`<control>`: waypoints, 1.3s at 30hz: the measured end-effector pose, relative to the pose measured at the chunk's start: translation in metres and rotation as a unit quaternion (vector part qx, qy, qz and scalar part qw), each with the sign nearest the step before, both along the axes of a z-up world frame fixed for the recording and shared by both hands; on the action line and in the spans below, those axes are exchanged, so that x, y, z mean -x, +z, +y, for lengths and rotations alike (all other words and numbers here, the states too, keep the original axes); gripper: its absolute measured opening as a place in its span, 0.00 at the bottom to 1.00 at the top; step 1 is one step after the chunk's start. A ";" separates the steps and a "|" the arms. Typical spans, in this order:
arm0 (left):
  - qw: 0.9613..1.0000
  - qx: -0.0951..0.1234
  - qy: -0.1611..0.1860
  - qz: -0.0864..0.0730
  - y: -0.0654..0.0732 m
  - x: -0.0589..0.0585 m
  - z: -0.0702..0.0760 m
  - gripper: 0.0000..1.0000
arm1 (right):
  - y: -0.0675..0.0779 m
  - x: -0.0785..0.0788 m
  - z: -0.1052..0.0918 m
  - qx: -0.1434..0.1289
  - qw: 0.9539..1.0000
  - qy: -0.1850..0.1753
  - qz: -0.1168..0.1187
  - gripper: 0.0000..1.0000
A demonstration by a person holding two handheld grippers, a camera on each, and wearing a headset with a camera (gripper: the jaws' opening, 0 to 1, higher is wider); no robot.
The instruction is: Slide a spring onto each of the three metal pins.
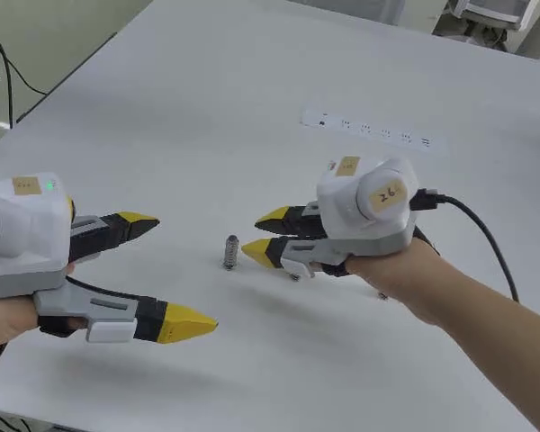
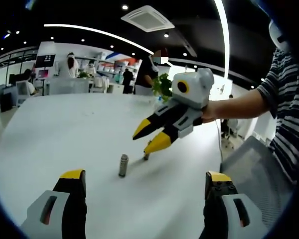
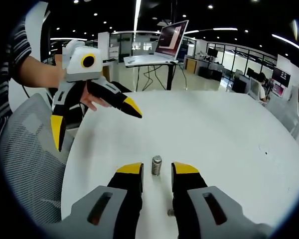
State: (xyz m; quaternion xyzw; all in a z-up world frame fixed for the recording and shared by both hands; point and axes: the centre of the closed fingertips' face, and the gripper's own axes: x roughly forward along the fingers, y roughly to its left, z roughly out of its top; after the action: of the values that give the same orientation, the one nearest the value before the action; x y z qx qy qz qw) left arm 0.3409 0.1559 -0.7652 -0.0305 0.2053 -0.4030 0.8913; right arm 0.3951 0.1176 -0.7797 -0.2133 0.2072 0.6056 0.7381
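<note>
The right gripper [image 1: 254,234] held its jaws slightly apart, gripping nothing, tips just short of the spring [image 1: 231,252]. The spring stood upright on the table [image 1: 252,108]. A small grey part [image 1: 294,276] lay near the spring, under the right gripper. Across the spring, the left gripper [image 1: 184,270] hovered with its jaws wide apart and empty.

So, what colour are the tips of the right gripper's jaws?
Yellow, on black jaws; the head view shows it best on the right gripper.
</note>
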 end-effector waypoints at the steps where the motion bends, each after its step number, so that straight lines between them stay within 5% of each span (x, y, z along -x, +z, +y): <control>1: 1.000 0.000 -0.001 0.000 0.001 0.000 0.000 0.96 | 0.003 0.000 -0.003 -0.008 1.000 -0.008 0.003 0.22; 16: 1.000 -0.007 -0.015 -0.009 0.007 -0.008 -0.008 0.96 | 0.016 0.008 -0.050 -0.059 0.996 -0.067 -0.009 0.34; 26: 1.000 -0.004 -0.021 -0.021 0.011 -0.014 -0.016 0.96 | 0.022 0.021 -0.082 -0.102 0.990 -0.096 -0.007 0.54; 39: 0.999 -0.008 -0.020 -0.027 0.012 -0.014 -0.015 0.98 | 0.016 0.023 -0.131 -0.108 0.983 -0.150 -0.008 0.73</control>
State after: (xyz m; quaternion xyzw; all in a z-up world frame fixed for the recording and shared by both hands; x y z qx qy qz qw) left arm 0.3544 0.1405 -0.7531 -0.0082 0.1848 -0.4200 0.8885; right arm 0.3717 -0.0138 -0.7641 -0.1041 0.1644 0.5050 0.8409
